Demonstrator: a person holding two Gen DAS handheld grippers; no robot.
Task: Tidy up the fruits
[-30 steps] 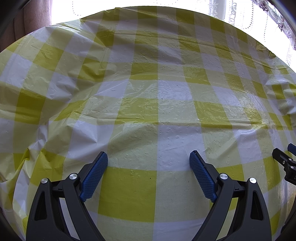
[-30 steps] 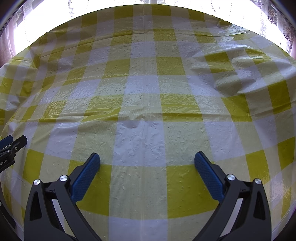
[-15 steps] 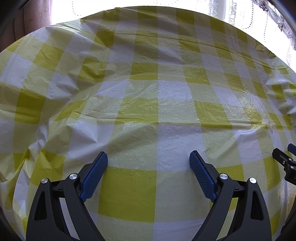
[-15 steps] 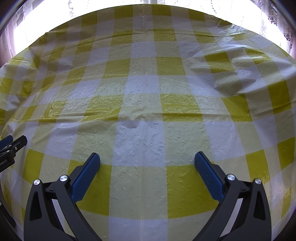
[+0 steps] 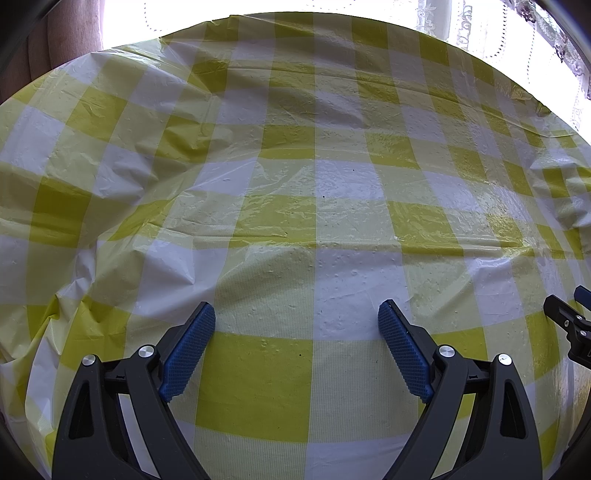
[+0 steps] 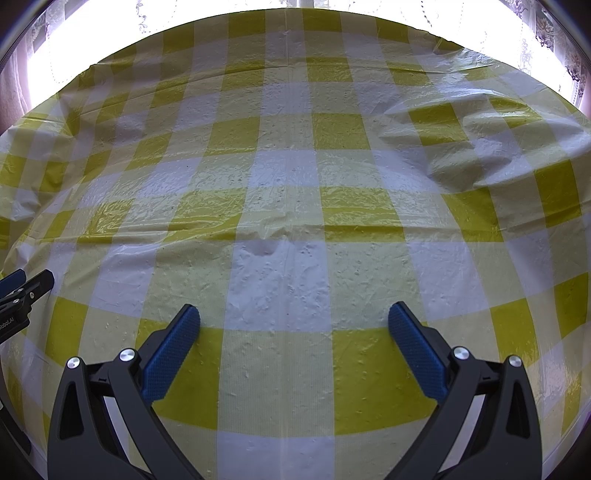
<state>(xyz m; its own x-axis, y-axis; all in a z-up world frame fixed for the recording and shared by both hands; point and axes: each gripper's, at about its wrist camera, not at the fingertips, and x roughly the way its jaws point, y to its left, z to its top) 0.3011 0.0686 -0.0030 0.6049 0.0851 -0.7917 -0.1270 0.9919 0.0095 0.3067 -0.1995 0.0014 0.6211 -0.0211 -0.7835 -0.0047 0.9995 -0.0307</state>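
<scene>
No fruit shows in either view. My left gripper [image 5: 297, 314] hangs open over a yellow and white checked tablecloth [image 5: 314, 177], with nothing between its blue pads [image 5: 188, 347]. My right gripper [image 6: 294, 315] is open too, with only the checked tablecloth [image 6: 288, 166] beneath its blue pads [image 6: 417, 350]. A black fingertip of the right gripper [image 5: 565, 321] pokes in at the right edge of the left wrist view. The left gripper's black and blue tip [image 6: 26, 288] shows at the left edge of the right wrist view.
The plastic cloth is creased, with a raised fold [image 6: 472, 147] at the back right and wrinkles [image 5: 122, 221] on the left. Bright windows with lace curtains [image 5: 535, 33] stand behind the table's far edge. A dark curtain [image 5: 62, 33] hangs at the back left.
</scene>
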